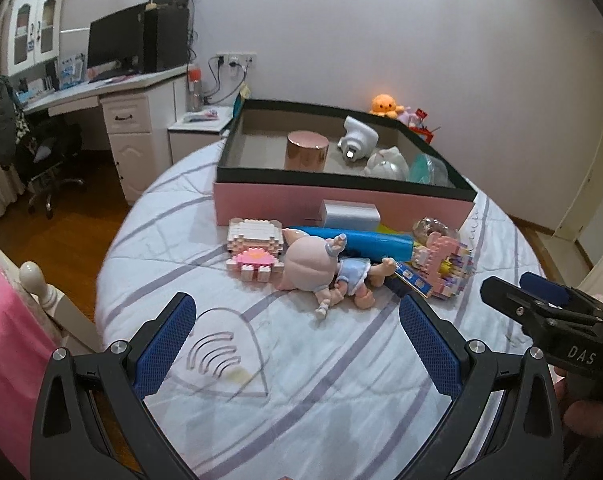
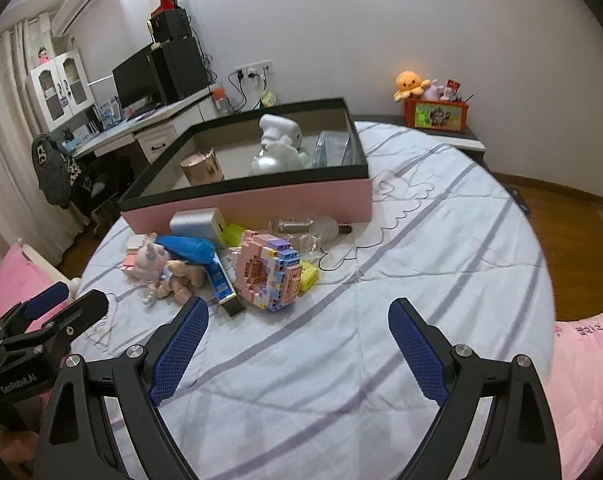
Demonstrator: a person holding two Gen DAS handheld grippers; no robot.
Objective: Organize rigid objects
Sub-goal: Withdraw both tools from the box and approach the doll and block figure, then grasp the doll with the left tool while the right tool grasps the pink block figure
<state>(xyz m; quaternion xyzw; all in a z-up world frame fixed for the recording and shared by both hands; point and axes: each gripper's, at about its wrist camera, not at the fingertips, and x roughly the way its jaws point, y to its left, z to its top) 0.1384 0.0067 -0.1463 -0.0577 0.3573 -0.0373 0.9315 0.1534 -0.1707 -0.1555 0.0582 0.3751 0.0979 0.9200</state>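
A pink box with a black rim (image 1: 341, 200) (image 2: 261, 204) stands on the bed. It holds a copper tin (image 1: 306, 150) (image 2: 201, 167), a white device (image 1: 357, 138) (image 2: 279, 128) and a white figure (image 1: 386, 164). In front of it lies a pile: a doll (image 1: 313, 270) (image 2: 169, 268), a pink block build (image 1: 253, 250), a colourful block build (image 1: 447, 268) (image 2: 271, 274), a blue case (image 1: 365, 242) (image 2: 189, 250), a silver box (image 1: 351, 214) (image 2: 199, 222) and a clear bottle (image 2: 305, 230). My left gripper (image 1: 297, 320) is open and empty, short of the doll. My right gripper (image 2: 297, 320) is open and empty, short of the colourful build.
The white striped bedspread (image 2: 381, 340) covers the bed. A desk with a monitor (image 1: 117, 40) and a chair (image 1: 41, 152) stand at the left. An orange plush (image 2: 411, 84) sits on a red box (image 2: 437, 114) at the back. Wooden floor (image 2: 573, 248) lies right of the bed.
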